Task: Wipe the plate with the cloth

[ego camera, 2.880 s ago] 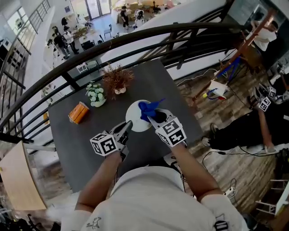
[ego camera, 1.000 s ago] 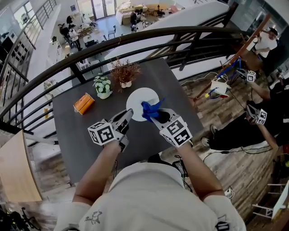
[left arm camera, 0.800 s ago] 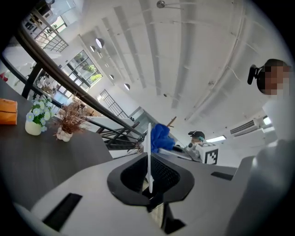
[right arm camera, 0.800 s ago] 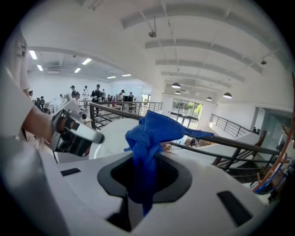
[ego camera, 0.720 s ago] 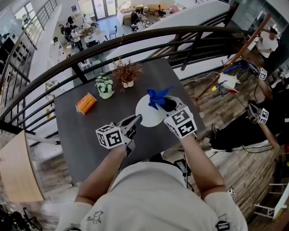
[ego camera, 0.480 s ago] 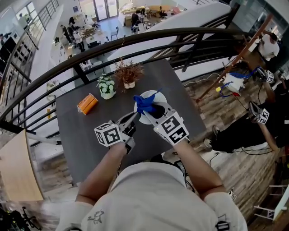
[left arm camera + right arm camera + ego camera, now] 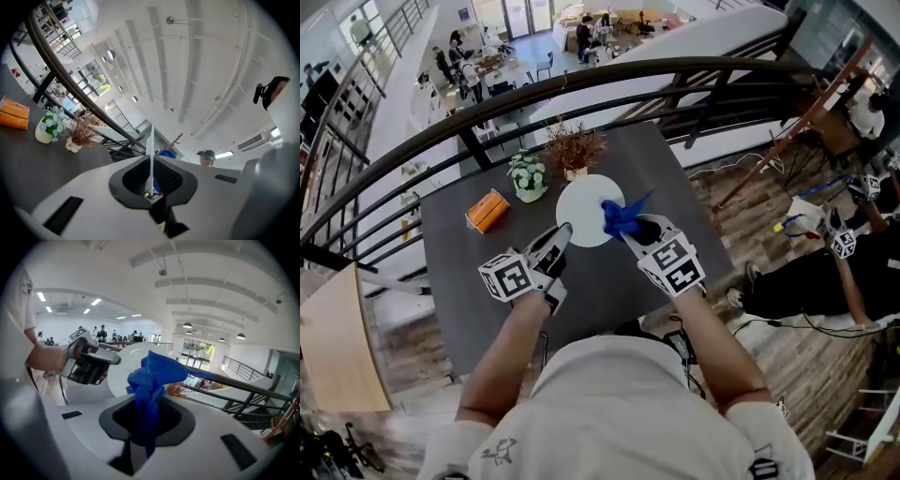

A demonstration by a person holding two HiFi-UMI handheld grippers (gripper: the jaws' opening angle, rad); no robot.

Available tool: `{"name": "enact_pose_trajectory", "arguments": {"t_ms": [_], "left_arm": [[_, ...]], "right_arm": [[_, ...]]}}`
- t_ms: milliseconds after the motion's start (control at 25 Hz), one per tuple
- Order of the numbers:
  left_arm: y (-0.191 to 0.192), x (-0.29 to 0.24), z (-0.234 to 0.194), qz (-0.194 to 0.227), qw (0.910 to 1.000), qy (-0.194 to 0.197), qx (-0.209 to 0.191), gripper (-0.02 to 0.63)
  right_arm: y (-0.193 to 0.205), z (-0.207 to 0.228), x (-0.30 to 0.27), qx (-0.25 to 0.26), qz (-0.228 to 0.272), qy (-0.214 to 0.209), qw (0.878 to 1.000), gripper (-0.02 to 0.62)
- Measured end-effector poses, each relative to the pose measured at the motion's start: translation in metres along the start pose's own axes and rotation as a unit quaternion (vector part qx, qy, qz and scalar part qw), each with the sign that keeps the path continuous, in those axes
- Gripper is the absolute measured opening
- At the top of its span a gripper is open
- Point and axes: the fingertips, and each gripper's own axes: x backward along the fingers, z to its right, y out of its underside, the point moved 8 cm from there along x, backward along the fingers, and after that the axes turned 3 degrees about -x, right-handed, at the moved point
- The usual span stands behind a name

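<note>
In the head view my left gripper [image 7: 561, 234] is shut on the near rim of a round white plate [image 7: 581, 208], which it holds above the dark table [image 7: 609, 281]. In the left gripper view the plate [image 7: 150, 145] shows edge-on as a thin white line between the jaws of that gripper [image 7: 151, 164]. My right gripper [image 7: 633, 228] is shut on a bunched blue cloth [image 7: 623, 216], which lies against the plate's right edge. The right gripper view shows the cloth [image 7: 152, 376] rising from the right gripper [image 7: 146, 411] in front of the plate's white face [image 7: 123, 373].
On the table's far side stand an orange box [image 7: 487, 210], a white pot of pale flowers [image 7: 528, 175] and a dried brown plant [image 7: 575, 148]. A dark curved railing [image 7: 581, 80] runs just behind the table. People stand at the right [image 7: 853, 272].
The blue cloth has swept back and forth over the plate and now rests at its right edge. The left gripper has kept its hold on the rim and shifted slightly left.
</note>
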Motion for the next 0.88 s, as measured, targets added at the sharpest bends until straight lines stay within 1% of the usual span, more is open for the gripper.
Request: {"name": "enact_pose_trajectory", "arguments": {"t_ms": [80, 160, 320, 440, 520, 720, 880], "left_arm": [[0.006, 0.0, 0.002, -0.005, 1.0, 0.007, -0.002, 0.023], [0.011, -0.003, 0.007, -0.014, 0.9998, 0.015, -0.006, 0.023], [0.021, -0.014, 0.017, -0.032, 0.999, 0.03, -0.006, 0.023], [0.024, -0.021, 0.021, -0.034, 0.9987, 0.037, -0.002, 0.023], [0.023, -0.024, 0.023, -0.029, 0.9989, 0.037, 0.0, 0.021], [0.013, -0.025, 0.015, -0.011, 0.9995, 0.027, 0.011, 0.018], [0.009, -0.019, 0.007, 0.008, 0.9993, 0.018, 0.032, 0.018]], "right_arm": [[-0.008, 0.016, 0.004, -0.008, 0.006, 0.02, 1.0, 0.081], [-0.022, 0.026, 0.008, -0.003, 0.015, 0.033, 0.999, 0.081], [-0.052, 0.025, 0.008, 0.021, 0.04, 0.04, 0.998, 0.081], [-0.069, 0.008, 0.004, 0.036, 0.056, 0.022, 0.998, 0.08], [-0.071, -0.007, 0.001, 0.041, 0.058, 0.005, 0.997, 0.081], [-0.062, -0.038, -0.005, 0.031, 0.056, -0.036, 0.997, 0.08], [-0.04, -0.037, -0.008, 0.025, 0.037, -0.046, 0.998, 0.081]]}}
